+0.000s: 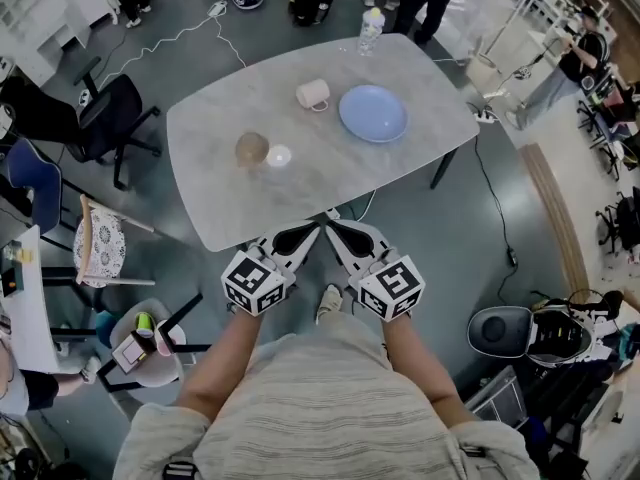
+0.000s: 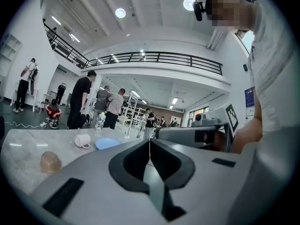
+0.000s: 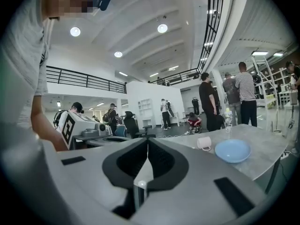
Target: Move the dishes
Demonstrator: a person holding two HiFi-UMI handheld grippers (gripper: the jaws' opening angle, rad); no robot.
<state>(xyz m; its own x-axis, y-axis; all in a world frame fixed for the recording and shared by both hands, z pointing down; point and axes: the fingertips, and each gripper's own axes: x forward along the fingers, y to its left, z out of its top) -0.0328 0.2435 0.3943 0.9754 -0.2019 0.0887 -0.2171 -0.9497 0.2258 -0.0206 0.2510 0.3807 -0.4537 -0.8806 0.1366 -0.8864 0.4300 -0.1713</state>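
Zero dishes moved | left gripper (image 1: pixel 305 234), right gripper (image 1: pixel 345 232): fingers pressed together, empty | mug (image 1: pixel 313 94), plate (image 1: pixel 373 113), brown bowl (image 1: pixel 252 148), white bowl (image 1: pixel 279 155) on table (image 1: pixel 330 183), well ahead of fingers

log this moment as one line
stage: not started | left gripper: shut, empty | right gripper: shut, empty | table: blue plate, white mug, brown bowl, small white bowl

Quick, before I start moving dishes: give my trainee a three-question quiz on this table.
1. True or false: the left gripper and the right gripper both have their jaws together, holding nothing.
2. Which lies nearest the blue plate? A) white mug B) brown bowl C) small white bowl
3. Fill in: the bottle stands at the table's ___ edge, away from the person.
Key: 1 true; 2 A; 3 far.
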